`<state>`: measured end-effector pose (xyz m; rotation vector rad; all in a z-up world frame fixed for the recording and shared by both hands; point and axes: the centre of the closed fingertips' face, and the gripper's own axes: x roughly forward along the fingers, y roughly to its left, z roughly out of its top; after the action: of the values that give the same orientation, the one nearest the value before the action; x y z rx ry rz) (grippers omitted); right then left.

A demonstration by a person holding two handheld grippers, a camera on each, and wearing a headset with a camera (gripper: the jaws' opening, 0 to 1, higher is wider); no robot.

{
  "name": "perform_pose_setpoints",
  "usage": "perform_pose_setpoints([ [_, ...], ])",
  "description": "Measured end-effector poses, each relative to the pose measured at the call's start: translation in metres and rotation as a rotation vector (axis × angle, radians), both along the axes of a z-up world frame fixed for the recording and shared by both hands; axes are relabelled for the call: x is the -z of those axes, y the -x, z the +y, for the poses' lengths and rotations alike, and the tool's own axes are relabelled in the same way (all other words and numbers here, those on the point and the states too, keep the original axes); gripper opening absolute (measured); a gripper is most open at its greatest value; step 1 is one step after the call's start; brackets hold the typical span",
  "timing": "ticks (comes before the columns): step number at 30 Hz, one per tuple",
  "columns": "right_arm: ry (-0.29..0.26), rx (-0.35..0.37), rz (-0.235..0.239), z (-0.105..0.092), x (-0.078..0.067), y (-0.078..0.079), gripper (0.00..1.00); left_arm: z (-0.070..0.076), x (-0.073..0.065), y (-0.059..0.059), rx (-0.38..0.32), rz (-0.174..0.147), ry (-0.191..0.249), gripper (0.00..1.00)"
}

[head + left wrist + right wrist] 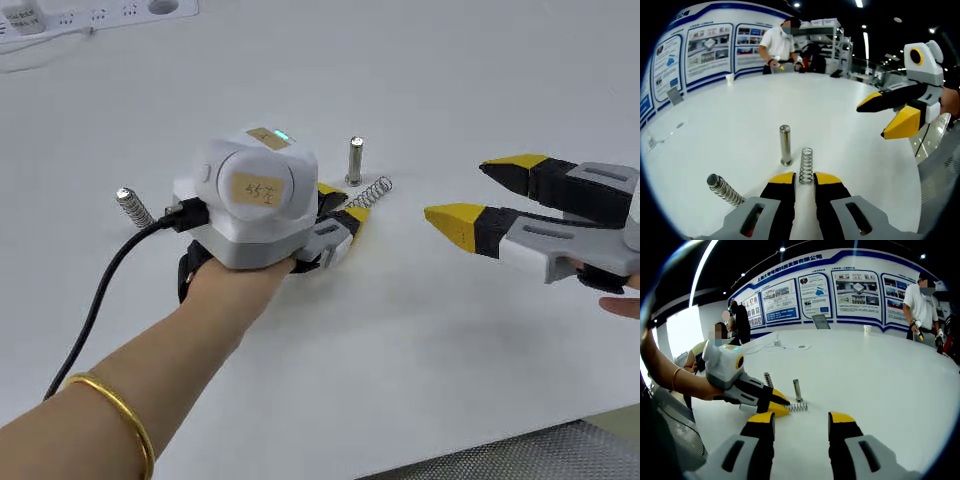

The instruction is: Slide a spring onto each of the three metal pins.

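A loose spring [370, 190] lies on the white table [330, 370], and my left gripper [350, 216] is shut on its near end. In the left gripper view the spring [806, 165] sticks out from between the yellow tips. A bare metal pin [355, 160] [785, 145] stands upright just beyond and left of it. Further left, another pin wearing a spring [132, 207] [725, 189] stands on the table. My right gripper [455, 190] [800, 419] hovers open to the right, holding nothing and pointing at the spring [797, 406] and bare pin [797, 390].
A black cable [100, 290] trails from the left gripper toward the near left. A power strip [90, 15] lies at the far left edge. The table's front edge [500, 450] runs at the lower right. People stand beyond the table [777, 42].
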<state>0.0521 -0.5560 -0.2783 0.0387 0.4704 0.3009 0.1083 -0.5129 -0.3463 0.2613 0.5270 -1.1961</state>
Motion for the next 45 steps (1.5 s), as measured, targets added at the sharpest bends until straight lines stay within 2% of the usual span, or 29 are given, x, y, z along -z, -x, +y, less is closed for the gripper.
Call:
perform_pose_setpoints([
  [12, -0.016, 0.005, 0.011, 0.003, 0.001, -0.005, 0.44, -0.003, 0.002, 0.001, 0.035, -0.039, -0.024, 0.11],
  [19, -0.037, 0.019, 0.015, 0.005, 0.002, -0.008, 0.44, 0.001, 0.000, 0.004, 0.045, -0.061, -0.025, 0.10],
  [24, -0.080, 0.035, 0.012, 0.007, -0.002, -0.011, 0.44, 0.006, -0.005, 0.005, 0.039, -0.065, -0.001, 0.10],
  [29, -0.081, 0.026, 0.009, 0.011, -0.008, -0.014, 0.44, 0.013, -0.012, 0.009, 0.033, -0.072, 0.014, 0.10],
  [34, -0.104, 0.014, 0.007, 0.018, -0.012, -0.015, 0.44, 0.022, -0.020, 0.014, 0.021, -0.077, 0.038, 0.10],
  [45, -0.191, -0.006, -0.006, 0.034, -0.028, -0.018, 0.42, 0.038, -0.048, 0.026, -0.026, -0.062, 0.133, 0.10],
])
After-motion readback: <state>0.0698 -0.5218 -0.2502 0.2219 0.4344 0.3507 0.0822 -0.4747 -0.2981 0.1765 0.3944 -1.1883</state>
